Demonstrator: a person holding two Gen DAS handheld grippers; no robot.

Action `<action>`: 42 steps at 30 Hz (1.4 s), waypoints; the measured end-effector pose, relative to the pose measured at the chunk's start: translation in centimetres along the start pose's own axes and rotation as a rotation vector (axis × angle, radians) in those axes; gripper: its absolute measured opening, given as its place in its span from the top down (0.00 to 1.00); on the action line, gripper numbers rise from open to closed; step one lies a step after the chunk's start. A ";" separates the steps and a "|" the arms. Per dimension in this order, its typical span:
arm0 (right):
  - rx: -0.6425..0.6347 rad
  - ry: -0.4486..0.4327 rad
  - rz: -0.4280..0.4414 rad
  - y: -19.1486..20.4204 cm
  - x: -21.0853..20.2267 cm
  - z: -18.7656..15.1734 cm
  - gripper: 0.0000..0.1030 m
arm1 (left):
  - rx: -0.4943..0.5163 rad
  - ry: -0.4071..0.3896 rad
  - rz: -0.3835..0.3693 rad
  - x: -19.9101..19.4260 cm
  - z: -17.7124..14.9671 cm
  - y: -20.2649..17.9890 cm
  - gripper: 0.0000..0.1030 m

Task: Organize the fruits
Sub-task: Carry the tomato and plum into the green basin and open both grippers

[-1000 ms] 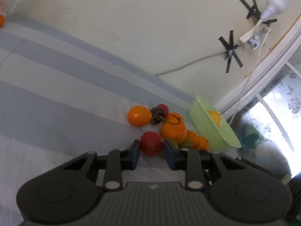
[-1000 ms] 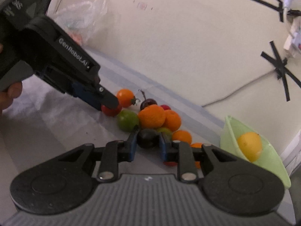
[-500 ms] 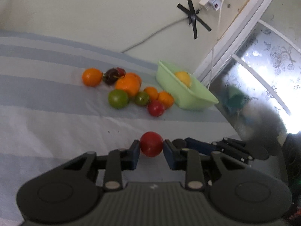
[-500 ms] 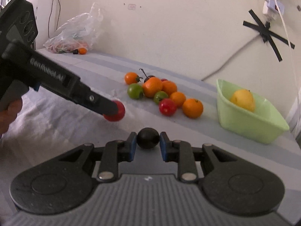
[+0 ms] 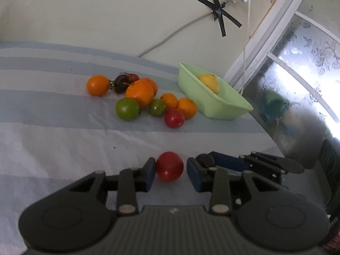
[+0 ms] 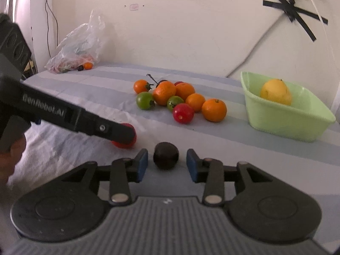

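**Two claws spread, one fruit lying between the pads of each**

Two fruits lie at the near edge of the striped worktop [image 5: 63, 140], apart from the main heap.

- Left claw [image 5: 171, 171]: jaws have just been opening; red tomato [image 5: 169, 166] lies between the pads, touching or almost touching the left one, clear of the right.
- Right claw [image 6: 166, 165]: jaws have just been opening, spread wide; dark round fruit [image 6: 166, 155] rests on the cloth between the pads, touching neither.
- Fruit heap [image 6: 180, 99], further back, centre: oranges, two green tomatoes, one red tomato, a dark stemmed fruit, bunched close.
- Green tub [image 6: 284, 116], right of the heap, just beside it: holds one yellow lemon [image 6: 275, 91].
- Plastic bag [image 6: 78, 46], far left by the wall, with small fruits at its foot.
- Left claw seen from the right wrist view [image 6: 125, 135], its tip over the red tomato [image 6: 122, 144].
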State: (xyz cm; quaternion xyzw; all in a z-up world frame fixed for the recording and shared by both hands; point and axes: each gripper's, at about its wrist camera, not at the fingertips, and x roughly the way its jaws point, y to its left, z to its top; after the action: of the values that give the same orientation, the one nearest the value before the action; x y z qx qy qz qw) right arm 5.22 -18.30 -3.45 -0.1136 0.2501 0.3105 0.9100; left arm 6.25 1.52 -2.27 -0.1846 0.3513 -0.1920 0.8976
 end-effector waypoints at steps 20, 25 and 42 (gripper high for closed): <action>0.157 -0.219 -0.213 -9.6 -2.9 2.8 0.74 | 0.069 -0.032 -0.147 8.3 10.6 -6.4 0.72; 0.220 -0.221 -0.291 -13.7 -1.5 4.0 0.73 | 0.076 0.004 -0.125 13.2 12.9 -8.3 0.71; 0.257 -0.291 -0.345 -14.9 -2.7 4.2 0.65 | 0.075 -0.162 -0.115 5.5 12.8 -6.7 0.58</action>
State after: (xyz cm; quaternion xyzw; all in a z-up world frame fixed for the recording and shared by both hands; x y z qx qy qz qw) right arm 14.27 -29.76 2.25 0.0078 0.1307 0.1296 0.9829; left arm 17.58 -4.35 6.55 -0.1857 0.2588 -0.2406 0.9169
